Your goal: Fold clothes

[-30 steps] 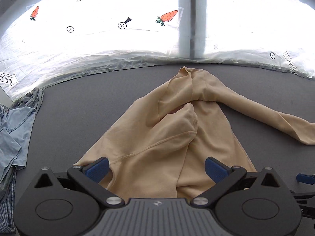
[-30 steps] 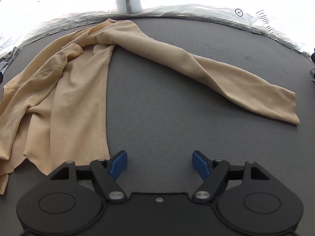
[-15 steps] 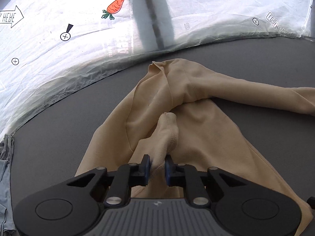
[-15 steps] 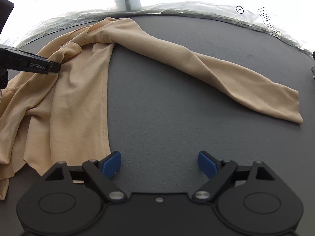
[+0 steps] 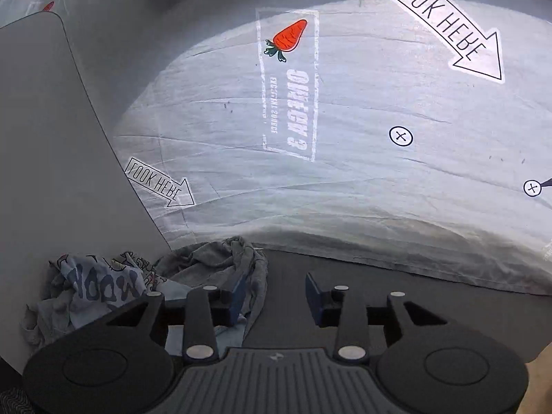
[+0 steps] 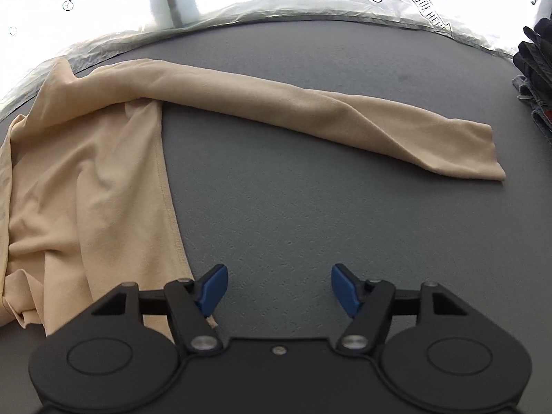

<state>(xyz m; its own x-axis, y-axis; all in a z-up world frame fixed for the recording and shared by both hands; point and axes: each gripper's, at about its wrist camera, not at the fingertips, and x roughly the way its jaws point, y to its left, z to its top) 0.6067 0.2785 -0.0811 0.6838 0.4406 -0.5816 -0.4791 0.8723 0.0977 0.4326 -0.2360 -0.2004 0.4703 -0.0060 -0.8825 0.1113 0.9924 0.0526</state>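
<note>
Tongs in our left hand [image 5: 272,298] have just been opening, nothing between them, facing crumpled clothes [image 5: 210,269]. Our right tongs [image 6: 279,289] have just been closing, empty, over the counter [image 6: 293,214]. Beige shirt [image 6: 89,172] lies spread at their left.

On the plastic sheet [image 5: 345,179] ahead of me, mirrored: two "LOOK HERE" arrows [image 5: 445,31], a carrot sticker [image 5: 288,38], a faint "OMEGA 3" panel [image 5: 298,110], circled-cross marks [image 5: 401,136]; "MOON"-like letters on a crumpled printed garment [image 5: 103,284]; another "LOOK HERE" arrow [image 6: 429,13].

Shirt [image 6: 89,179] on table [image 6: 310,214], left side
</note>
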